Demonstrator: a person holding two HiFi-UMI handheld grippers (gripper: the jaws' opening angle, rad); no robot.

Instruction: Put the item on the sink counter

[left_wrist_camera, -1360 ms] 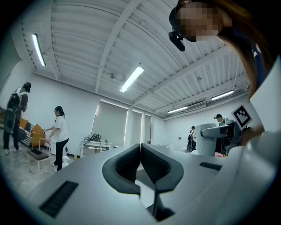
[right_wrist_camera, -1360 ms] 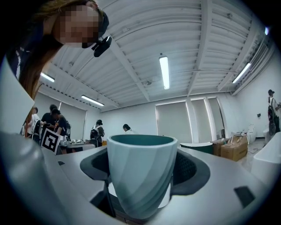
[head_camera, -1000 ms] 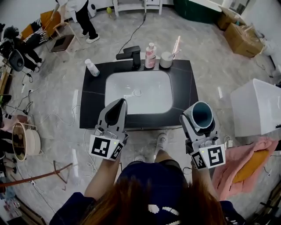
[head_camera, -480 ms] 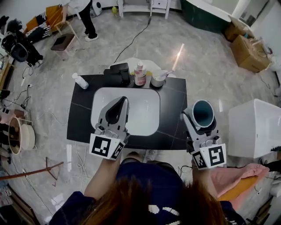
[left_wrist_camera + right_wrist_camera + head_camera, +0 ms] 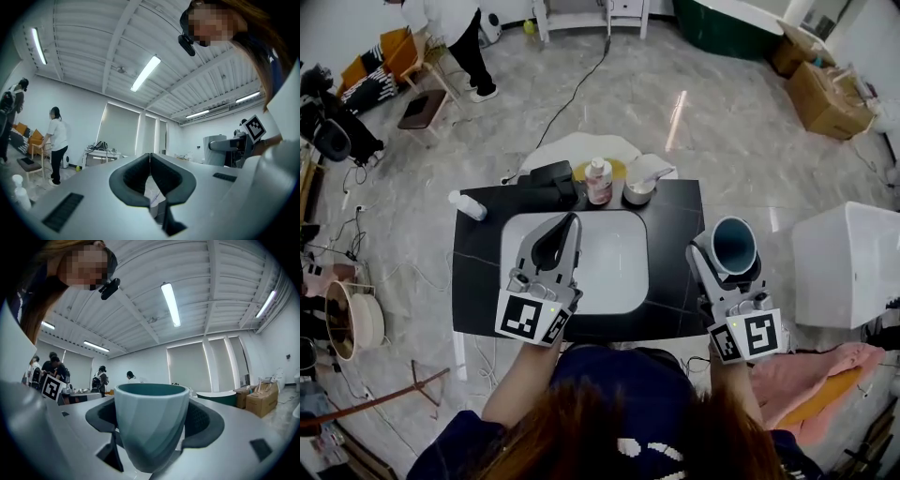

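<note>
The person's dark-sleeved arms reach forward from the bottom of the head view, a gripper in each hand; the left gripper has its jaws pressed together with nothing between them, as its own view shows, and in the head view it lies over the near left part of the white basin; the right gripper is clamped on a pale teal cup, its jaws hugging the cup's sides in the right gripper view; the cup is held in the air with its dark open mouth turned up, and appears just off the right edge of the black sink counter, not resting on it.

Along the counter's far edge stand a black faucet, a bottle with a pink label and a grey tumbler, close together behind the basin; a small white bottle lies at the far left corner; a large white box stands on the floor to the right of the counter; farther off are cardboard boxes at the right and a person in a white top at the left.
</note>
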